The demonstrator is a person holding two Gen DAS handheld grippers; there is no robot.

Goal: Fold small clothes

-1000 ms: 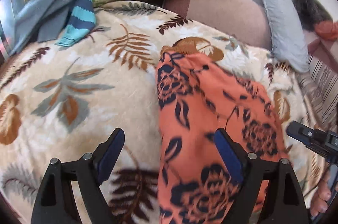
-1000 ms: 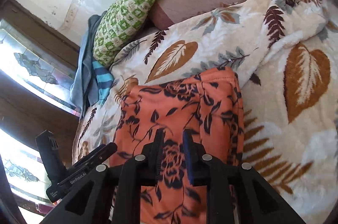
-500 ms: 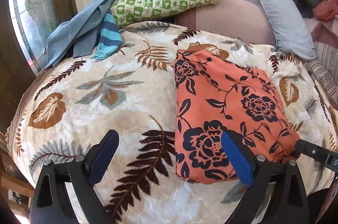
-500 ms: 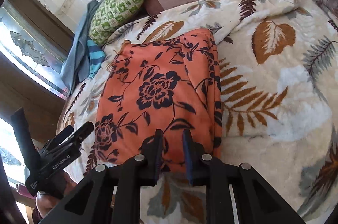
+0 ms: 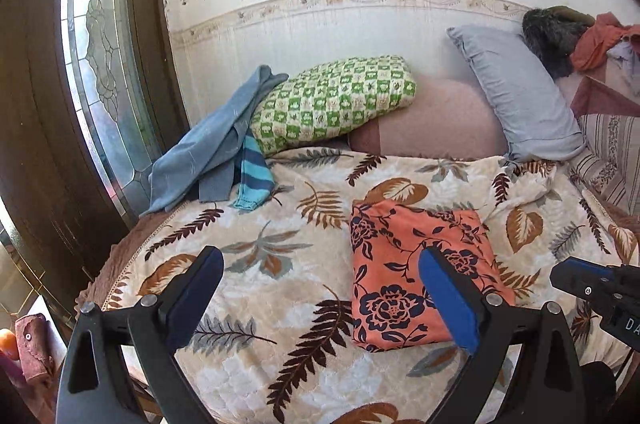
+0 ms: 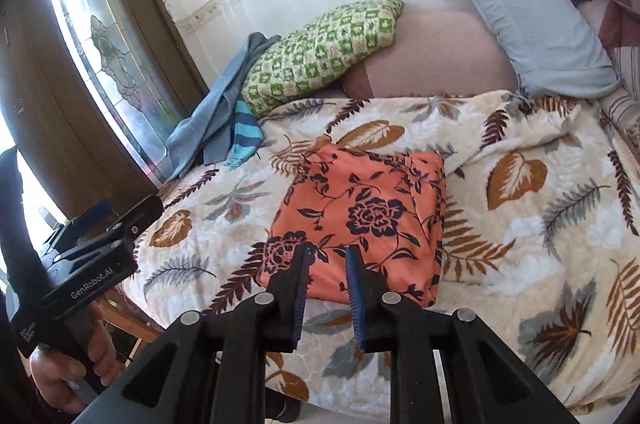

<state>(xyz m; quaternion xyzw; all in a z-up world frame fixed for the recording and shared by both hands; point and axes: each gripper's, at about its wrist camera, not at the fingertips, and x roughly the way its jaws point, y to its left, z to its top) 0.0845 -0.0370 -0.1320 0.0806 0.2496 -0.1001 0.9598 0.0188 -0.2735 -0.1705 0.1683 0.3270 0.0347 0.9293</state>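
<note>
An orange garment with dark flowers (image 5: 404,268) lies folded into a rectangle on the leaf-print blanket (image 5: 280,304); it also shows in the right wrist view (image 6: 360,216). My left gripper (image 5: 320,264) is wide open and empty, held back above the bed's near edge, left of the garment. My right gripper (image 6: 327,254) has its jaws a small gap apart, empty, pulled back in front of the garment's near edge. Each gripper shows in the other's view: the right one (image 5: 592,288), the left one (image 6: 100,224).
A blue cloth (image 5: 208,152) and a striped teal piece (image 5: 252,176) lie at the blanket's far left by the glass door (image 5: 100,64). A green checked pillow (image 5: 332,100), a pink cushion (image 5: 436,124) and a grey pillow (image 5: 516,92) line the wall.
Both grippers have pulled back and up from the folded garment, which now lies free and smaller in view. The right jaws stay narrowly apart; the left stays wide open.
</note>
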